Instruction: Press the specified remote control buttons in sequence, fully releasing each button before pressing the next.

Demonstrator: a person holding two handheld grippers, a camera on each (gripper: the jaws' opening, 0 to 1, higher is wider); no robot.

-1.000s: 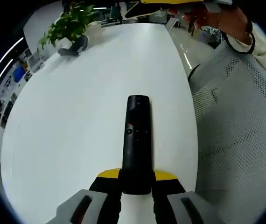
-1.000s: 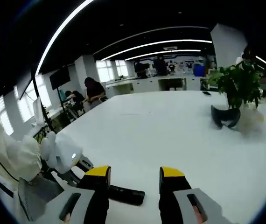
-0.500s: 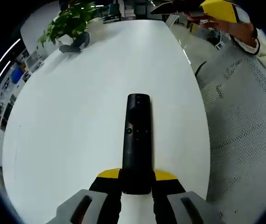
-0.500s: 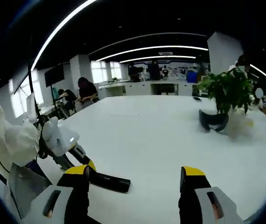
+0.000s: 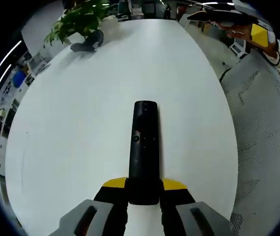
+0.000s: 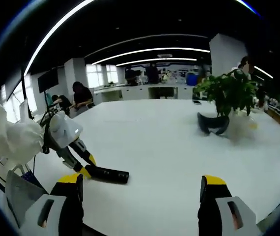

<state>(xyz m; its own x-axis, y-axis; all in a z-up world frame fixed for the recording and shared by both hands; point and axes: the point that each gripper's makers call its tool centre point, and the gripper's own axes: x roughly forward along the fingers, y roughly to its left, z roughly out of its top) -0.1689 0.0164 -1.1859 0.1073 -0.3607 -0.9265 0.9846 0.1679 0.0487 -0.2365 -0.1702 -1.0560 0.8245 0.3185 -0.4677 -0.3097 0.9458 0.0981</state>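
Well, a broad white table (image 5: 81, 123) carries a potted plant (image 6: 228, 93) at its far end. Nearer, the left gripper (image 5: 144, 189) clamps the black remote's (image 5: 144, 147) near end, holding it lengthwise over the table. The right gripper (image 6: 140, 184) hangs wide open, holding nothing.

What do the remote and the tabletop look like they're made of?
Remote control: likely matte black plastic, dull with little glare, small buttons near its middle. Table: smooth white top, probably laminate or painted board, with a soft sheen and no visible grain. The left gripper clamps the remote's near end.
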